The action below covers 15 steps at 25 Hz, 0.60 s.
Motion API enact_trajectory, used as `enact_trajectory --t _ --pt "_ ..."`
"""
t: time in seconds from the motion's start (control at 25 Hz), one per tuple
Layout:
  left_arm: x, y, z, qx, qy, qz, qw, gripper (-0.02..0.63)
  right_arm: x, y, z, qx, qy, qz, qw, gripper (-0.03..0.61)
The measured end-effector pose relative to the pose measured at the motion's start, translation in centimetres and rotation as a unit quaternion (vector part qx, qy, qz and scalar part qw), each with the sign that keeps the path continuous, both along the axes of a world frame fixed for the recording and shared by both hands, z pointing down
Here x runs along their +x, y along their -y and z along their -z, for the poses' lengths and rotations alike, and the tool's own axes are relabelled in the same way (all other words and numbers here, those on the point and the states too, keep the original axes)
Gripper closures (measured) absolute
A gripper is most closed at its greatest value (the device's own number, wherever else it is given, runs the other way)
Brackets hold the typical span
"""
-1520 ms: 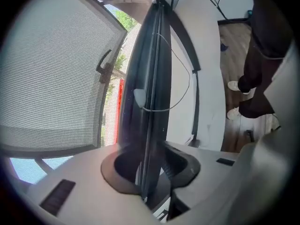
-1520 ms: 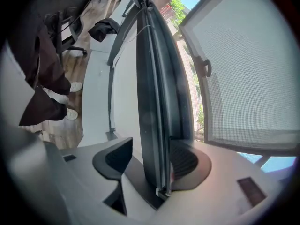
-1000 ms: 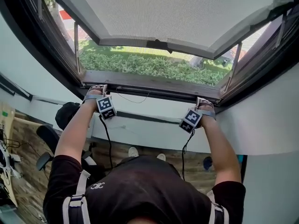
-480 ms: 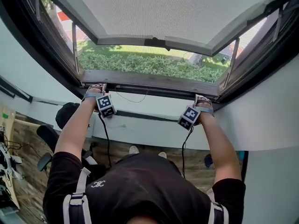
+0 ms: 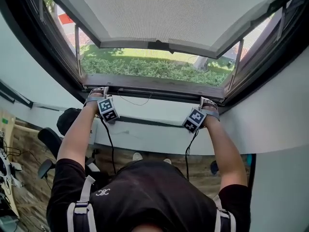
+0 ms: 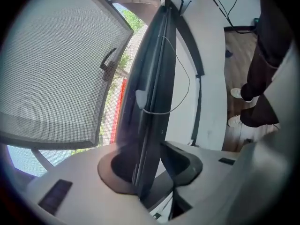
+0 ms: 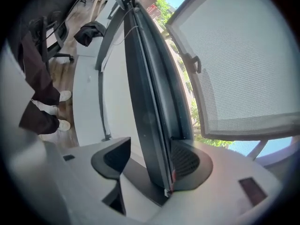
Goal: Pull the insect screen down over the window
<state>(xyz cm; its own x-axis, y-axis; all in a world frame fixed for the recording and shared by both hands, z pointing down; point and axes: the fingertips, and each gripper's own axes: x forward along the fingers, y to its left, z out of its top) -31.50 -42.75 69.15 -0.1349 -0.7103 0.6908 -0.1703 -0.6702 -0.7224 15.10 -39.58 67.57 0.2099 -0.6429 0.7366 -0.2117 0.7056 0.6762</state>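
A dark bar runs along the window's lower edge. Above it a pale mesh panel with a small dark handle tilts outward. My left gripper straddles the bar's left end and my right gripper its right end. In the left gripper view the bar stands between the jaws of the left gripper. These jaws have just been opening, and the right pad is off the bar. In the right gripper view the bar lies against one pad of the right gripper, with a gap at the other.
A thin cable loops on the white wall under the sill. A green hedge shows outside. Down on the wooden floor at the left are an office chair and a dark bag. My shoes show below.
Both hands stay at the bar by the sill. The head view has only shifted slightly.
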Motion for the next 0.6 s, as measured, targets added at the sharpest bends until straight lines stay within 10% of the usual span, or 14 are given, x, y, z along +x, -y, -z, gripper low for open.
enact_trajectory --t 0.2,0.36,0.44,0.52,0.6 --pt "0.3 -0.3 1.1 0.021 -0.022 0.02 0.9993 0.469 -0.1 -0.3 0.1 0.013 0.029 0.006 0.999 0.304" --pt "0.8 -0.4 4.2 0.059 -0.137 0.107 0.983 0.514 -2.2 -0.3 2.5 0.064 0.157 -0.008 0.985 0.428" --pt "1.0 -0.8 6.0 0.075 -0.275 0.204 0.9365 0.573 -3.8 -0.3 5.0 0.095 0.236 -0.021 0.967 0.554" --pt "1.6 -1.5 8.3 0.095 -0.412 0.275 0.8635 0.598 -5.6 -0.5 7.4 0.112 0.314 -0.032 0.942 0.571" --pt "2.4 -2.4 10.6 0.12 -0.48 0.295 0.8178 0.598 -7.2 -0.7 9.7 0.13 0.386 -0.041 0.912 0.572"
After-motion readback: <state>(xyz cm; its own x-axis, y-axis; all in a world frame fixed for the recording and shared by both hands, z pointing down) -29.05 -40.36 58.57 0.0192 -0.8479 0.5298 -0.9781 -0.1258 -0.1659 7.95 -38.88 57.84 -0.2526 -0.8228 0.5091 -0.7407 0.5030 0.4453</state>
